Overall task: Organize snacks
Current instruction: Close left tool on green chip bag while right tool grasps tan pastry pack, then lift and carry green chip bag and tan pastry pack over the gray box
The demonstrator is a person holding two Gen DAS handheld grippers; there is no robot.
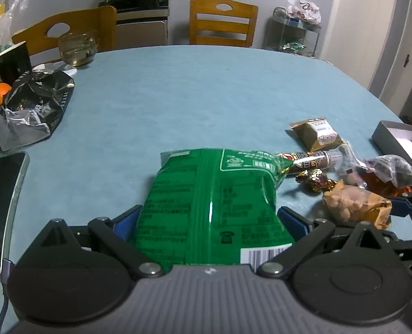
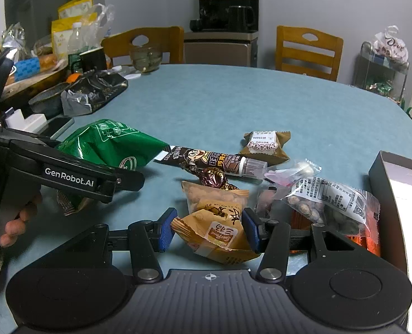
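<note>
Both views ride low on the hand-held grippers, angled down across the blue worktop (image 1: 195,89) toward the far wall and its wooden chairs (image 2: 307,51). The left wrist view sits close over the green bag (image 1: 214,200); the right looks from just beside it. Both share that bag (image 2: 111,144) and the snack pile (image 2: 233,172)

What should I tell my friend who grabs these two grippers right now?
Left gripper: shut on the green bag, held just over the table.
Right gripper: around the tan snack packet, pads at its sides.
Other snacks lie loose beside the open box.
Done: none visibly in the box, though only part of it shows.
Left: put both packets in, then the rest.
</note>
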